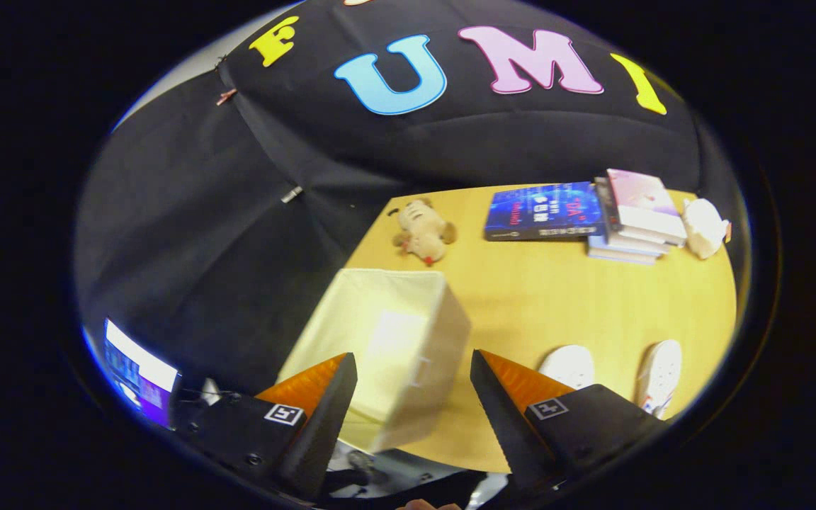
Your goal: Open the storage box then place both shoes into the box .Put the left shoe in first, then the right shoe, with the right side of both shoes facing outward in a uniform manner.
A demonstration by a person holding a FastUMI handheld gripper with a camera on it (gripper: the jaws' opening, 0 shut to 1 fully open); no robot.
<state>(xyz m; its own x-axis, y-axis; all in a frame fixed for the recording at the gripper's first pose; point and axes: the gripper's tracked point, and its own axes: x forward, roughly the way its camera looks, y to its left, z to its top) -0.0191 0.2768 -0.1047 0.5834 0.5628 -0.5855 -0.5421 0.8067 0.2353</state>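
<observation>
The cream storage box (387,347) sits on the wooden table (557,297), just ahead of the gripper (414,372) and partly between its fingers, lid on. The fingers are spread wide, holding nothing. Two white shoes (569,365) (659,375) lie beyond the right finger. Farther off: a plush toy (423,230) and stacked books (631,216).

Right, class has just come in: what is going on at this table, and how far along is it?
A person holds a two-finger gripper, fingers open and gripping nothing, above a cream storage box at the near edge of a wooden table. The box lies between and just ahead of the fingers. Two white shoes sit on the table beside the box, not yet inside. Beyond lie a plush toy and a few books.
</observation>
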